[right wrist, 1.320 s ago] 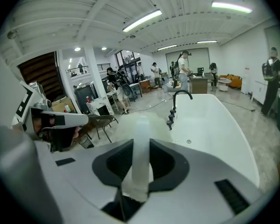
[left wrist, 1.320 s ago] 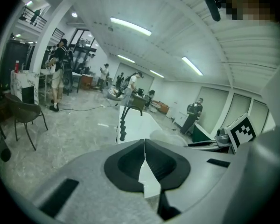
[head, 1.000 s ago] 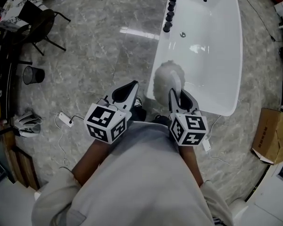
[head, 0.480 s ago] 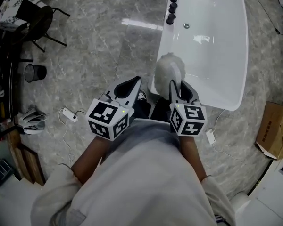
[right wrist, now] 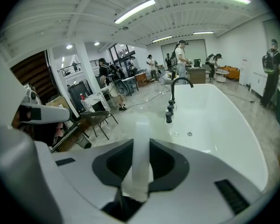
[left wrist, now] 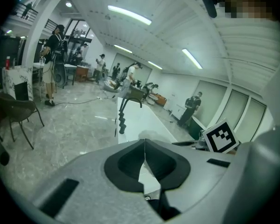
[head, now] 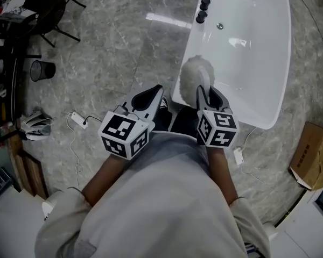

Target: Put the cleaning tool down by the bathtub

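While the right gripper (right wrist: 141, 146) pinches the cleaning tool (head: 196, 75) by its handle between its fingers, fluffy head over the bathtub (head: 269, 63) rim (left gripper (left wrist: 144, 146) closed, empty), an early release could drop it inside the tub.

I read bright, even light from ceiling strip lights (right wrist: 134, 10). In the head view there is a white glare streak on the glossy floor (head: 164, 19) and a highlight inside the bathtub (head: 242, 43); the far left is dim. Both gripper views bend hard at the edges, with black corners. The tool handle (right wrist: 141, 157), nearest the lens, is blurred.
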`<state>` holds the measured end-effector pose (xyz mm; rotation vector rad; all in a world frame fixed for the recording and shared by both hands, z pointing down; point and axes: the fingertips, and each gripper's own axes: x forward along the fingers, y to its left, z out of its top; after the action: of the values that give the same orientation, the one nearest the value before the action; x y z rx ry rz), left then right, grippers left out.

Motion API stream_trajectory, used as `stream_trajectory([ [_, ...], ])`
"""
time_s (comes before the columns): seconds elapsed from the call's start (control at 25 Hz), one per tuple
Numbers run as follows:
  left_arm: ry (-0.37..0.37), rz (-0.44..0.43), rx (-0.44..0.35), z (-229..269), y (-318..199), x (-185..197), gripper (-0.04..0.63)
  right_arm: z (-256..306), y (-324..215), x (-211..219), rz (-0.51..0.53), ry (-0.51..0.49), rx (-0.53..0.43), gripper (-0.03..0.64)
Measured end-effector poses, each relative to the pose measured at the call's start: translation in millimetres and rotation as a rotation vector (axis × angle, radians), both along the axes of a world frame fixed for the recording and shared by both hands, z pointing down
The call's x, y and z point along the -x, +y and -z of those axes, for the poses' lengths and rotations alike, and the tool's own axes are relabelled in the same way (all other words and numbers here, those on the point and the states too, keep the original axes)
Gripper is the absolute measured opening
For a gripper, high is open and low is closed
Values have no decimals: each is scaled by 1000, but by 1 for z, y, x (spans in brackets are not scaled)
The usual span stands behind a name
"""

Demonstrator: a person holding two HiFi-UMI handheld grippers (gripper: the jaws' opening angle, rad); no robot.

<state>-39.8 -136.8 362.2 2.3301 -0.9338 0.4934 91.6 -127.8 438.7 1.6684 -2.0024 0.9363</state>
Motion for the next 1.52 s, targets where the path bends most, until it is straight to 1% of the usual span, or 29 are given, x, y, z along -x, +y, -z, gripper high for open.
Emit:
stream_trajectory([
  [0.44,-16,-18,15,-7,7,6,9,-38,3,9,23,7,67,75],
  [0.72,-18,-20,15,-7,5,17,9,-63,5,14,4,14,115,75],
  [1.52,-28,9,20,-10,7,47,9,-121,11,26,-4,36,213,75],
])
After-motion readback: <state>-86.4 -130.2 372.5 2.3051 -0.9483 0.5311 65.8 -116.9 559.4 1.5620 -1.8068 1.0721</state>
